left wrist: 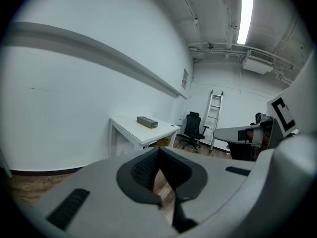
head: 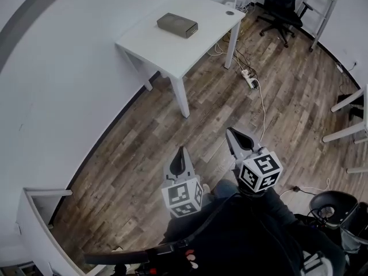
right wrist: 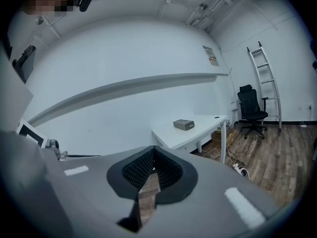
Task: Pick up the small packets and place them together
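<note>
**A:** Room's looking pretty bare, the white surface (head: 150, 46) is only carrying a grey box (head: 177, 25). Any packets showing?

**B:** Nope, none showing anywhere. Both the left claw (head: 181, 152) and right claw (head: 230, 132) are hanging clenched and empty, well apart from it. I'm guessing nothing's been picked up yet.

The head view is looking steeply down from above onto the wood floor (head: 230, 108), with the left gripper (head: 181, 153) and right gripper (head: 232, 134) close below it and the white table (head: 190, 48) well ahead. Each gripper view is sitting low just behind its own jaws, facing nearly level across the room. All three views are sharing the table, the grey box (head: 177, 25) on it, the office chair (head: 283, 7) and the ladder (head: 325, 4) — all well away from the grippers.
</note>
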The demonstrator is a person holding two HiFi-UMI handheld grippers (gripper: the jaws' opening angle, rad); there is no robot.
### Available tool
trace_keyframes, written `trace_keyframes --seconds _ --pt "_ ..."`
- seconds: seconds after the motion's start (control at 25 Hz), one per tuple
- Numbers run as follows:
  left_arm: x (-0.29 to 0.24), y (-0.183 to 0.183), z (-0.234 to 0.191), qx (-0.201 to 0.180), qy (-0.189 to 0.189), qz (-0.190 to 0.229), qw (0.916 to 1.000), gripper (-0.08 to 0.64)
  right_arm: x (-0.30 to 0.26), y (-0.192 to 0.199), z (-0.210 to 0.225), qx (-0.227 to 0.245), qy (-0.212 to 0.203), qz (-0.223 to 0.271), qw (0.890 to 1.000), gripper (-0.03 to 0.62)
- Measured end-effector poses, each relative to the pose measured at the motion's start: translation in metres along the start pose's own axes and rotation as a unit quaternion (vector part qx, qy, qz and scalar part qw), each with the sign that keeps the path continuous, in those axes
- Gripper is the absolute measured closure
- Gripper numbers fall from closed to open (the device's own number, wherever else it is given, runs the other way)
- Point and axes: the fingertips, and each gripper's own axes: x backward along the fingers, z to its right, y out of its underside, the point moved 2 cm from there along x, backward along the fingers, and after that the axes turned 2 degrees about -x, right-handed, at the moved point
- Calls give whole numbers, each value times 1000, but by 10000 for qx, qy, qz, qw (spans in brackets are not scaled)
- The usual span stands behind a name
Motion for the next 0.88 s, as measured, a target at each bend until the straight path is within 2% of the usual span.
trace_keyframes --seconds 0.2,0.36,0.6,0.88 --pt "2 11 -31 214 -251 -102 9994 561 -24 8 -13 35 -80 -123 9999 591" --pt "-13 7 -61 322 -531 -51 9981 561 -64 1 -15 182 -119 -84 9997 591" --pt "-76 -29 -94 255 -757 -6 9968 561 -156 -32 1 164 -458 -42 9988 591" --pt "-160 -97 -136 297 -1042 208 9939 561 -260 -91 27 310 -651 -4 9974 591"
